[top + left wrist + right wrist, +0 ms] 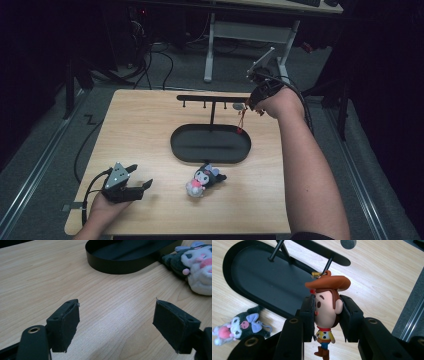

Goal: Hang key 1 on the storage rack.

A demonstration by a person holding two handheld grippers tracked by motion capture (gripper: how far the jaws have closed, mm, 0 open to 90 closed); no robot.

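Brown-hatted cowboy toy (325, 312) looks small, light and hard, squeezed at its head by the right gripper (327, 315), while the left gripper (116, 323) gapes wide

A black-and-white plush toy (203, 180) lies on the wooden table (140, 130), near its front edge
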